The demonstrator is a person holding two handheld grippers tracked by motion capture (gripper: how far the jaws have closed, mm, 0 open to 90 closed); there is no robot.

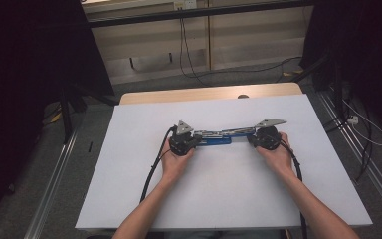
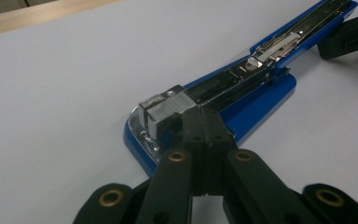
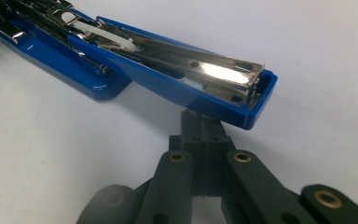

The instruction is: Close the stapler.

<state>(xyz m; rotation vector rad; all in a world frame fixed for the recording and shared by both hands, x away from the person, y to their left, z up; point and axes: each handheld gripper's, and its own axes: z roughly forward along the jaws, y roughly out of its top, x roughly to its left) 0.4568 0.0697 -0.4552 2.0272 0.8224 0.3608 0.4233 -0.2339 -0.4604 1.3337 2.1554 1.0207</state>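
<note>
Stapler (image 1: 218,138) | blue, swung open flat, metal magazine exposed | left gripper (image 2: 204,122), right gripper (image 3: 204,127) closed, gripping nothing

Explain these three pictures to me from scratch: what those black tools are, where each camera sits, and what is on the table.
A person sits at a table with a white top and holds a hand-operated gripper in each hand, the left gripper and the right gripper. Each has two black jaws. The high view looks down from above; each of the other two pictures comes from a camera riding on one gripper. Between them lies a blue stapler, swung open so its metal staple channel shows. Both grippers' jaws are shut. The left tip meets the stapler's metal front end, the right tip sits under the raised blue lid; neither clamps it.
</note>
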